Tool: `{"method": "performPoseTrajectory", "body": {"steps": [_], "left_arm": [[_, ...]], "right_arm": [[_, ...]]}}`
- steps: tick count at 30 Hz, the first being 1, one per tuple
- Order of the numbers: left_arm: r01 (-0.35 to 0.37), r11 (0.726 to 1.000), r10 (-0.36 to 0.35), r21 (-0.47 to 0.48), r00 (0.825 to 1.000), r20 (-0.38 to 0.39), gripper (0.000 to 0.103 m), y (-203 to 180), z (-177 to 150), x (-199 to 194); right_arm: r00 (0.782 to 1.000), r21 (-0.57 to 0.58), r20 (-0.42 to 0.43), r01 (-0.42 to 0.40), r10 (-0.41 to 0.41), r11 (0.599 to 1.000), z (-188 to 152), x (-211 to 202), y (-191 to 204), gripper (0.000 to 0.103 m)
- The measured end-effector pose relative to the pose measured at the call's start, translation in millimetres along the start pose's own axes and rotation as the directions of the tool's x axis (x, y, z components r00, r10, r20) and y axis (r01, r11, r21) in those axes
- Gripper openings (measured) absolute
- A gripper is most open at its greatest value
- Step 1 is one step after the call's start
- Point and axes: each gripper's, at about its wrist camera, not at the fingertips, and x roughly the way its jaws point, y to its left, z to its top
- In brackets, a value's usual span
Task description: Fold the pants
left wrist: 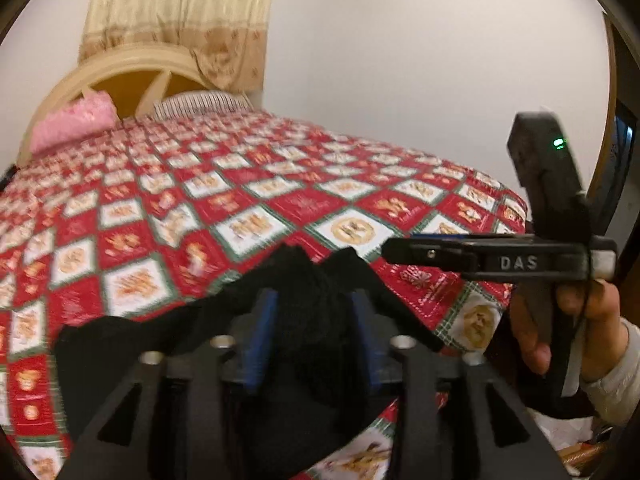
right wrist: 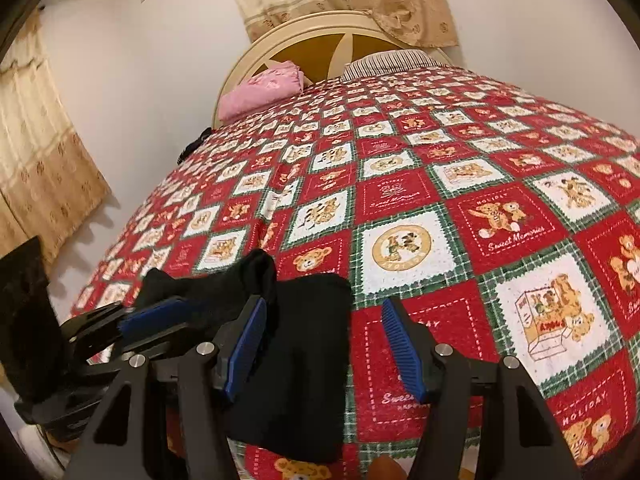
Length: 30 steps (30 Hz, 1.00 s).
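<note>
Black pants (right wrist: 296,352) lie bunched at the near edge of the bed (right wrist: 460,184), on a red, white and green teddy-bear quilt (left wrist: 248,200). In the left wrist view we see the left gripper (left wrist: 316,332) with its jaws spread, a raised fold of the black fabric standing between the blue pads (left wrist: 262,332); we cannot tell whether the pads touch the cloth. In the right wrist view the right gripper (right wrist: 324,344) has its jaws spread wide over the flatter part of the pants; the left-hand pad lies against the fabric, while the right-hand pad stands over bare quilt, apart from the cloth. The person's hand (left wrist: 560,320) holds the right gripper's handle beside the near right corner. A pink pillow (right wrist: 260,92) rests at the headboard (right wrist: 320,44), well apart from the pants.
</note>
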Motion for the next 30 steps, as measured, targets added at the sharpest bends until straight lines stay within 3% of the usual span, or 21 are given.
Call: {"method": "performPoseTrajectory", "body": {"steps": [1, 2, 9, 13, 17, 21, 28, 30], "left_arm": [[-0.024, 1.0, 0.024, 0.003, 0.999, 0.022, 0.064, 5.1, -2.1, -9.2], [-0.048, 0.999, 0.048, 0.003, 0.998, 0.035, 0.066, 11.9, -4.2, -16.2], [-0.239, 0.968, 0.24, -0.073, 0.971, 0.004, 0.067, 73.8, -24.5, -33.6], [-0.256, 0.957, 0.256, -0.135, 0.967, -0.017, 0.067, 92.7, -33.6, -29.1], [-0.268, 0.956, 0.268, -0.121, 0.963, -0.022, 0.067, 91.7, -40.3, -21.4], [-0.271, 0.956, 0.269, -0.11, 0.963, -0.029, 0.067, 91.7, -47.3, -21.6], [-0.262, 0.953, 0.256, -0.154, 0.965, -0.057, 0.067, 105.0, -54.5, -20.9], [-0.26, 0.952, 0.253, -0.163, 0.966, -0.062, 0.067, 106.8, -54.4, -20.1]], "right_arm": [[1.0, 0.005, -0.002, -0.01, 0.01, 1.0, 0.1, -0.3, 1.2, 0.062], [1.0, 0.009, -0.008, -0.022, 0.022, 1.0, -0.4, 0.3, 3.1, 0.062], [0.99, 0.08, -0.075, -0.117, 0.123, 0.99, -4.9, 24.2, 18.5, 0.062], [0.985, 0.147, -0.096, -0.126, 0.141, 0.981, -1.0, 32.1, 24.1, 0.062], [0.984, 0.169, -0.143, -0.08, 0.105, 0.982, 2.5, 44.5, 33.7, 0.062], [0.974, 0.149, -0.211, -0.053, 0.084, 0.987, -2.2, 59.6, 45.5, 0.062], [0.967, 0.088, -0.24, -0.066, 0.086, 0.994, -7.1, 59.4, 56.1, 0.06], [0.97, 0.073, -0.227, -0.075, 0.09, 0.995, -6.4, 54.7, 56.3, 0.036]]}}
